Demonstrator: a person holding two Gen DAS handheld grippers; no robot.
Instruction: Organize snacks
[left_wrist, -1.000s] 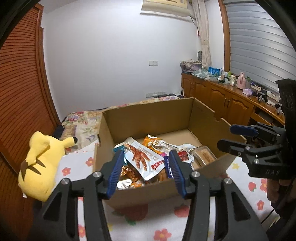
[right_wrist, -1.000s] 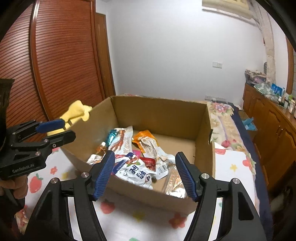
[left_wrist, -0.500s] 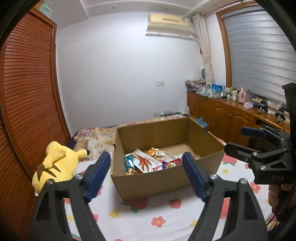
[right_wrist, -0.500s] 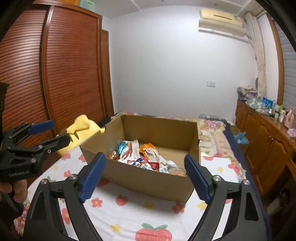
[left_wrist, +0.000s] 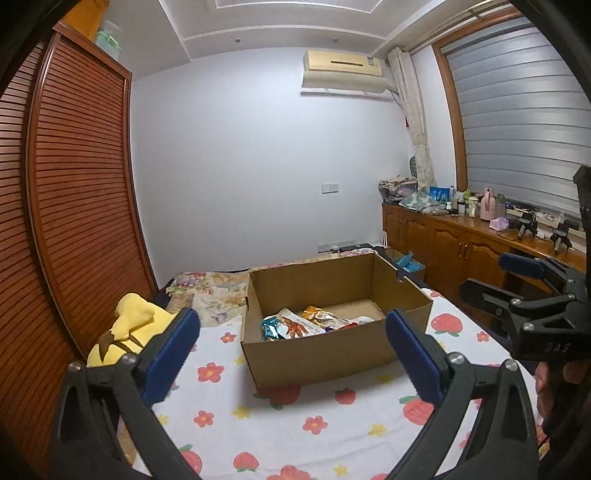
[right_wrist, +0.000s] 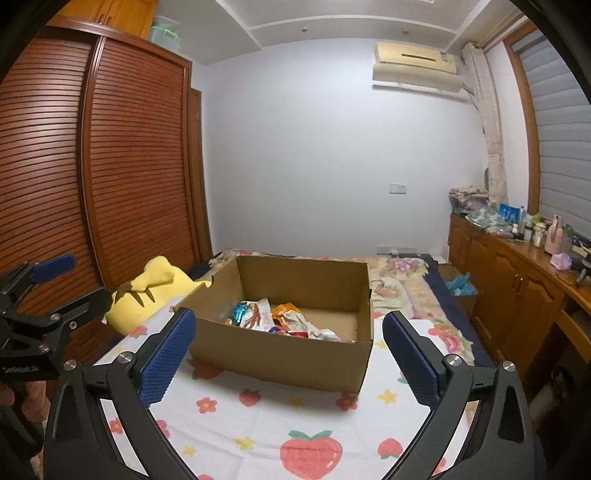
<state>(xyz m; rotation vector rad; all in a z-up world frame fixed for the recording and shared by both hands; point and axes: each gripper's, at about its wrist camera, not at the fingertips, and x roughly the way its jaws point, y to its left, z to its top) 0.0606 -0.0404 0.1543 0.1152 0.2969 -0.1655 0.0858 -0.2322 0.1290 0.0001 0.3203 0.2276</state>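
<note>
Snack packets (left_wrist: 310, 325) are seen inside the cardboard box (left_wrist: 321, 354). Both the left hand-held gripper (left_wrist: 291, 354) and right hand-held gripper (right_wrist: 288, 354) are held wide apart, empty, before the box.

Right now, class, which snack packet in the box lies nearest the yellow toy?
The shiny blue packet; it sits at the pile's end toward the yellow toy.

Left gripper (left_wrist: 291, 343) and right gripper (right_wrist: 290, 345), fingers wide apart, empty.

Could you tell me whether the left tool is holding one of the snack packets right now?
No, the left tool is wide open with nothing between its pads, and the snack packets lie inside the cardboard box.
</note>
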